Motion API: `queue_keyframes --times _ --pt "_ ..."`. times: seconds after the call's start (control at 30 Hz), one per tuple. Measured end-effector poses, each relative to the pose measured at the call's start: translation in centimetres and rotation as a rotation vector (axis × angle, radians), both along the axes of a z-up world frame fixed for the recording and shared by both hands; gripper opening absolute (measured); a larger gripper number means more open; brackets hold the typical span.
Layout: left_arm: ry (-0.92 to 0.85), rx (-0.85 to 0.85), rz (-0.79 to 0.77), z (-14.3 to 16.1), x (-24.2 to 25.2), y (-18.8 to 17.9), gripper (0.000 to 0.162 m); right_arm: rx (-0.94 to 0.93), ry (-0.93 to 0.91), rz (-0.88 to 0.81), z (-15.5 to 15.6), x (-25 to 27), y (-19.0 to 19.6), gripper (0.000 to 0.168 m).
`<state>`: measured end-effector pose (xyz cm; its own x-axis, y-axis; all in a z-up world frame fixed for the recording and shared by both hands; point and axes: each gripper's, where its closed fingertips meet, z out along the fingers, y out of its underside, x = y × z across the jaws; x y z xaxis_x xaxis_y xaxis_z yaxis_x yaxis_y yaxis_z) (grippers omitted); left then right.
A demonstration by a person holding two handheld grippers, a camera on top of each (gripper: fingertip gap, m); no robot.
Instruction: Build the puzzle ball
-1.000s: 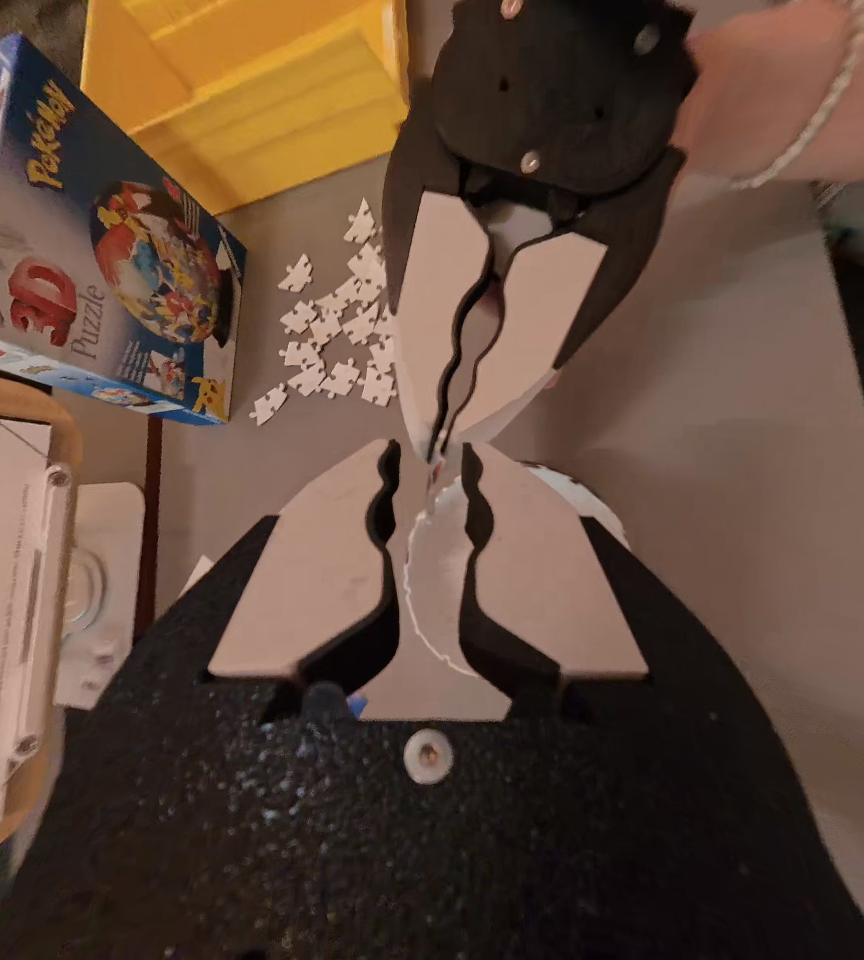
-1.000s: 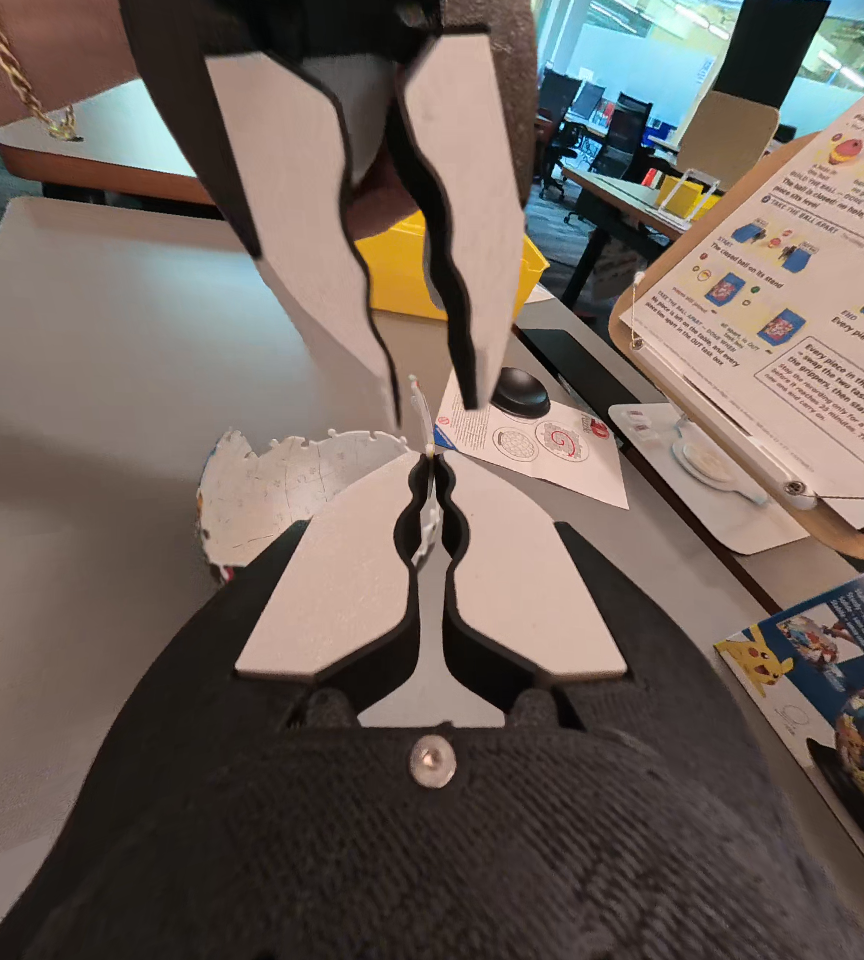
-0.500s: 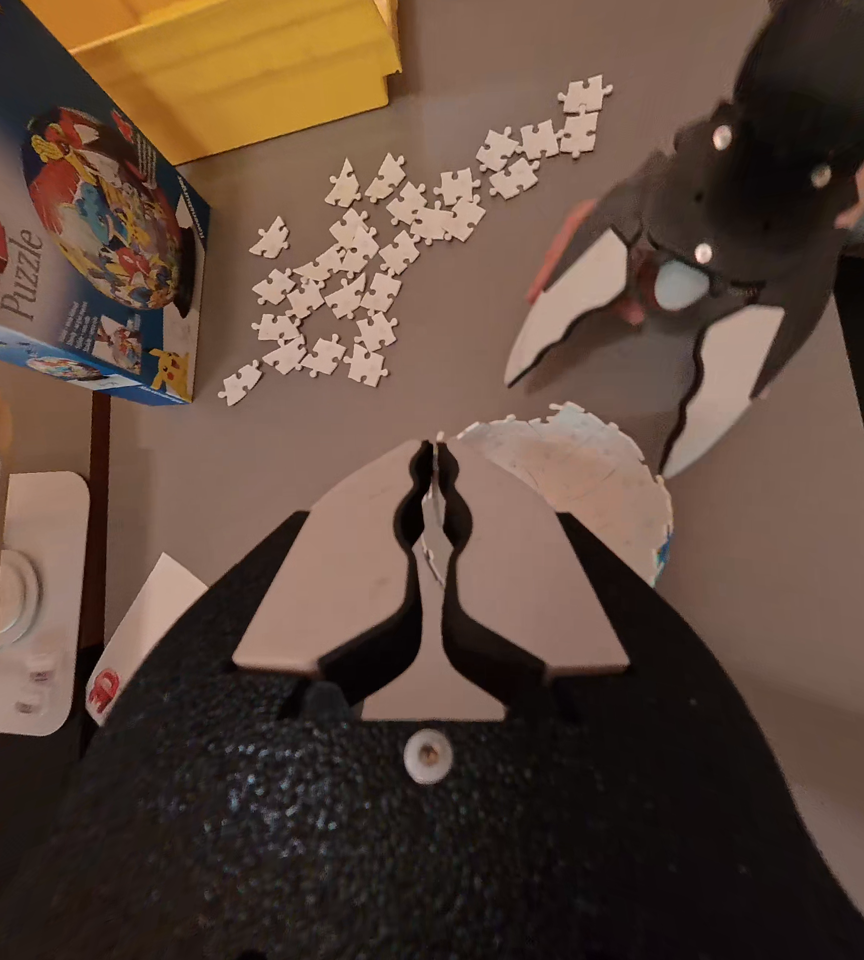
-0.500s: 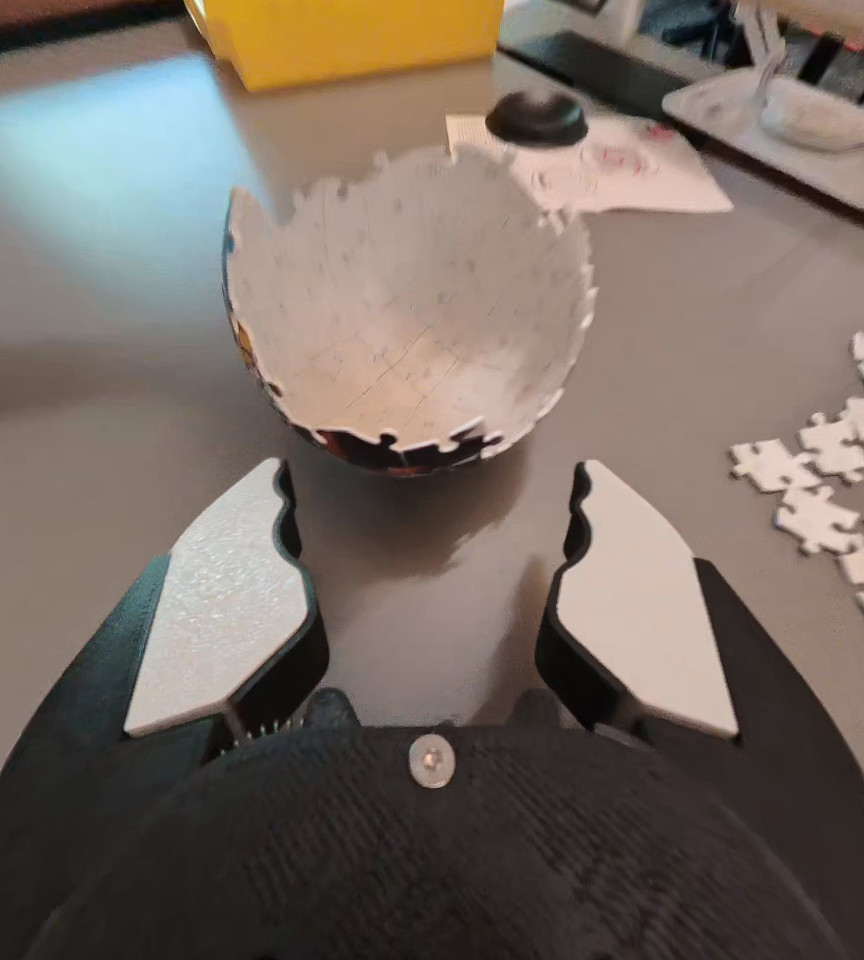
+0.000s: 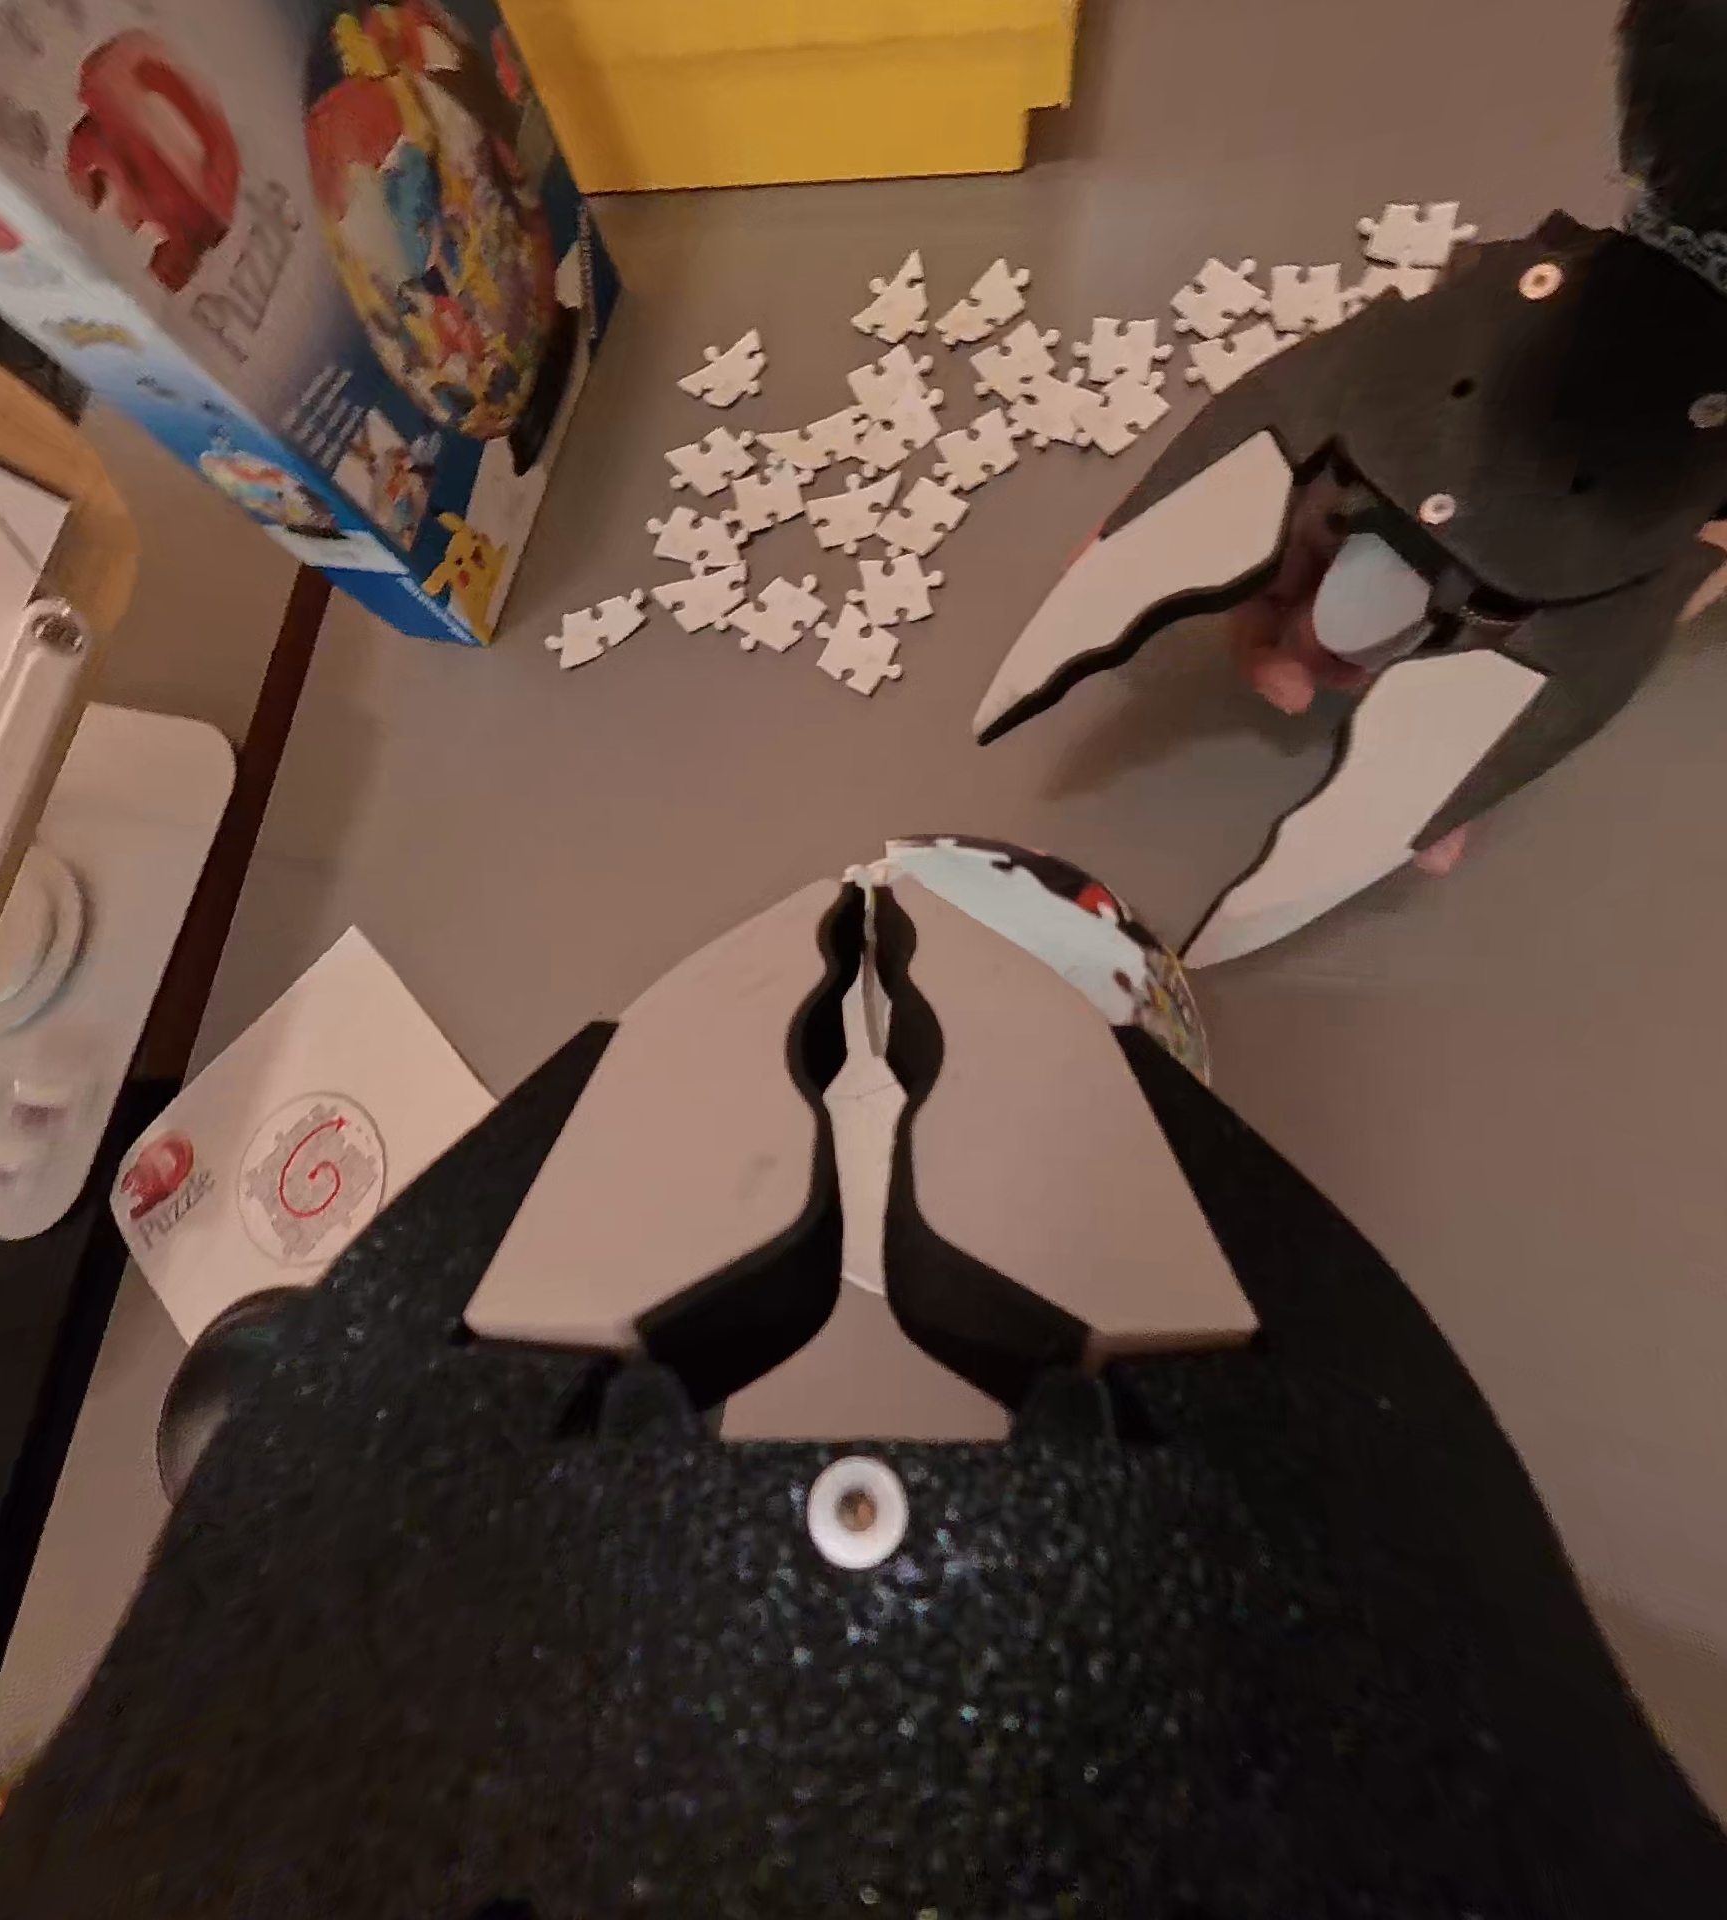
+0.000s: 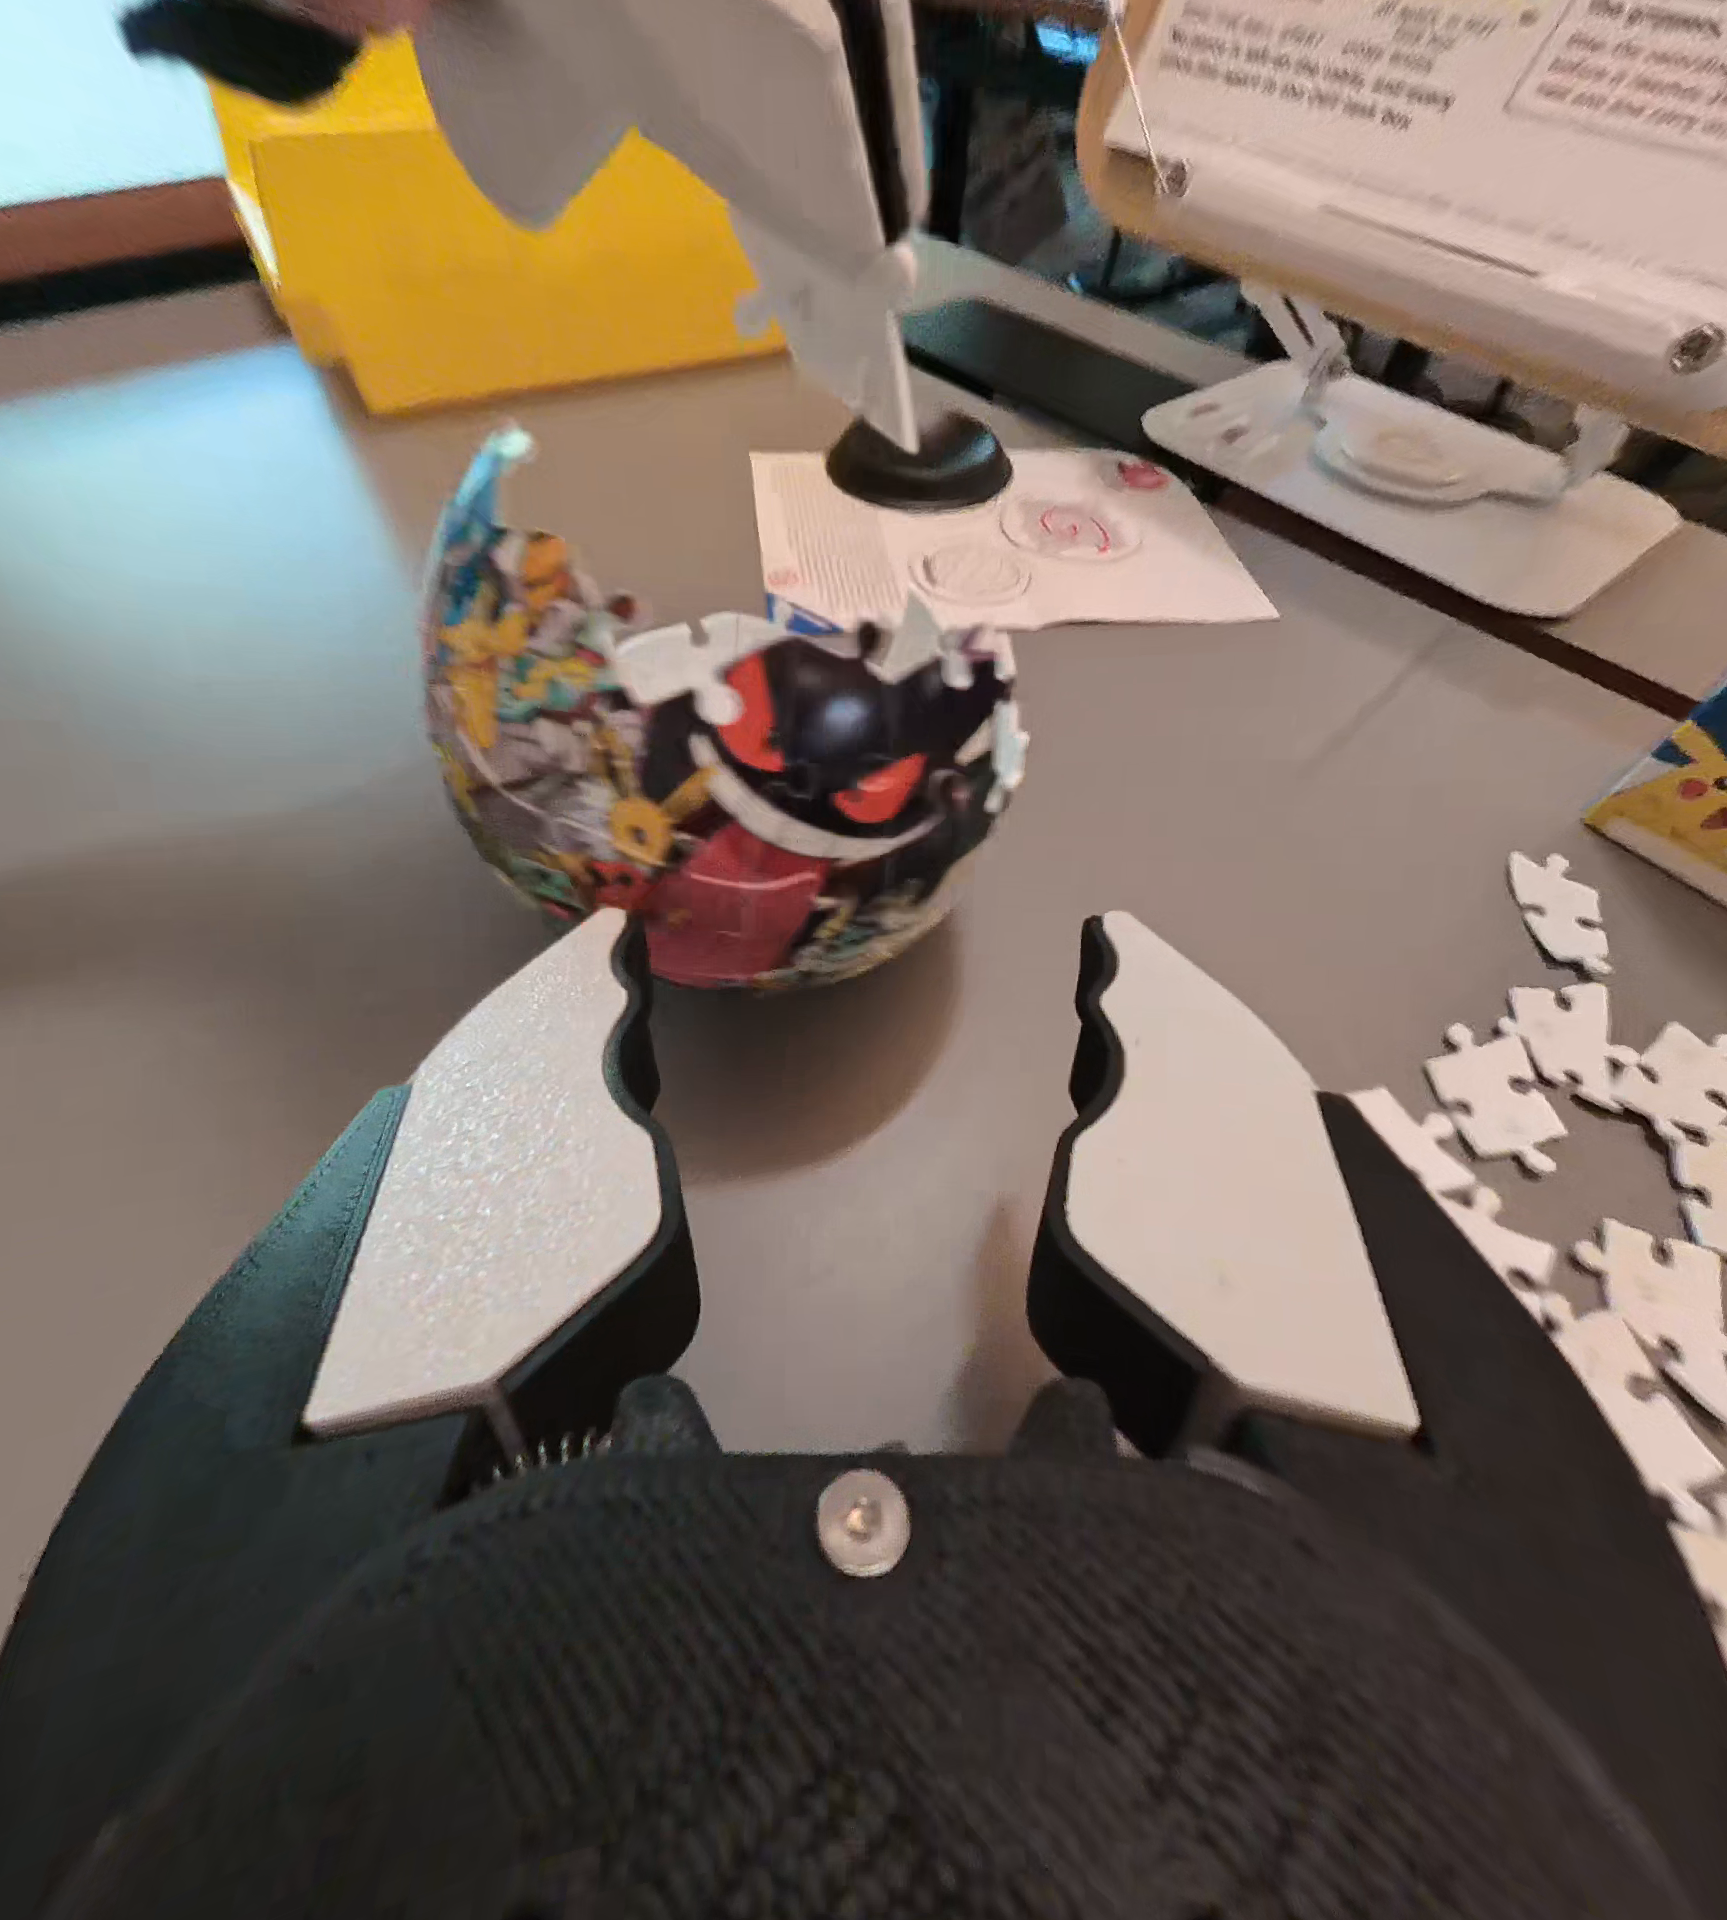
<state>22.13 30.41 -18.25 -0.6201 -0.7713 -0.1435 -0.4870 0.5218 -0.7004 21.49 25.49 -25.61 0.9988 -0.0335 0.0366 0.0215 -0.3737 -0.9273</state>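
Step in hand, by the look of it: fitting one more piece into the open rim.

Left gripper [image 6: 890, 260] pinched tight on a single white curved puzzle piece [image 6: 838, 332], held edge-on in the air above and just beyond the half-built colourful puzzle ball shell [image 6: 724, 790]. Right gripper [image 6: 859, 935] spread wide and holding nothing, one fingertip just at the near side of the shell; touching or not, cannot tell. Shell resting on the grey tabletop [image 6: 163, 623], ragged open edge up, one tall tongue of pieces rising at its left.

To do this well:
- Brace first. Close the empty right claw gently on the near wall, or cup it, so the round shell cannot roll away under pressure.
- Squeeze lightly; probably a thin wall, likely to pop apart if pinched hard.
- Turn the held piece until its knobs match the gaps in the rim before lowering.
- Press in along the curve of the wall, not straight down.
- Release only once seated flush.

Worth minding: the black round stand [image 6: 916, 462] on the white instruction sheet [image 6: 1098, 582] just beyond, and the scatter of loose white puzzle pieces [image 6: 1617, 1195] at near right, easily swept by the right claw.
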Motion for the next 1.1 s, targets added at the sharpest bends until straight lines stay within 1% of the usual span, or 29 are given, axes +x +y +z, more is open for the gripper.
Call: queue_keyframes --times 0.03,0.1,0.13,0.17,0.27,0.33,0.4,0.53,0.6,0.77,0.87,1.1 --pt "0.0 -0.007 0.03 -0.1 0.1 0.5 0.002 0.023 0.014 0.032 0.0 -0.4 0.2 0.079" --pt "0.005 -0.01 0.087 -0.4 0.4 1.4 0.002 0.015 0.033 0.119 -0.8 -1.9 0.5 0.082" --pt "0.005 -0.012 0.108 -0.5 0.5 1.8 0.001 0.0 0.012 0.137 -1.3 -2.3 0.6 0.097" --pt "0.01 -0.022 0.123 -0.7 0.6 1.9 0.002 -0.016 -0.031 0.146 -1.7 -2.4 0.7 0.102" --pt "0.017 -0.059 0.168 -0.9 0.9 2.1 0.001 -0.036 -0.174 0.192 -2.1 -2.3 1.2 0.103" --pt "0.03 -0.098 0.203 -1.1 1.1 2.4 0.001 -0.033 -0.212 0.224 -2.1 -2.3 1.8 0.104" --pt "0.028 -0.129 0.243 -1.5 1.3 3.1 0.001 -0.041 -0.22 0.259 -2.2 -2.4 2.4 0.11" --pt "0.021 -0.195 0.274 -2.2 1.3 4.5 0.001 -0.012 -0.248 0.331 -1.7 -2.6 3.5 0.11" --pt "0.018 -0.236 0.259 -2.5 1.1 4.6 0.002 0.002 -0.251 0.361 -1.4 -2.7 4.0 0.11" --pt "-0.021 -0.315 0.261 -3.3 1.2 5.2 0.002 0.072 -0.25 0.363 0.0 -2.4 5.4 0.111" --pt "-0.043 -0.395 0.26 -3.6 1.3 5.7 0.002 0.081 -0.247 0.395 0.3 -2.3 5.9 0.111" --pt "-0.043 -0.439 0.288 -5.3 2.1 7.6 0.002 0.082 -0.255 0.491 0.5 -1.4 6.8 0.113"
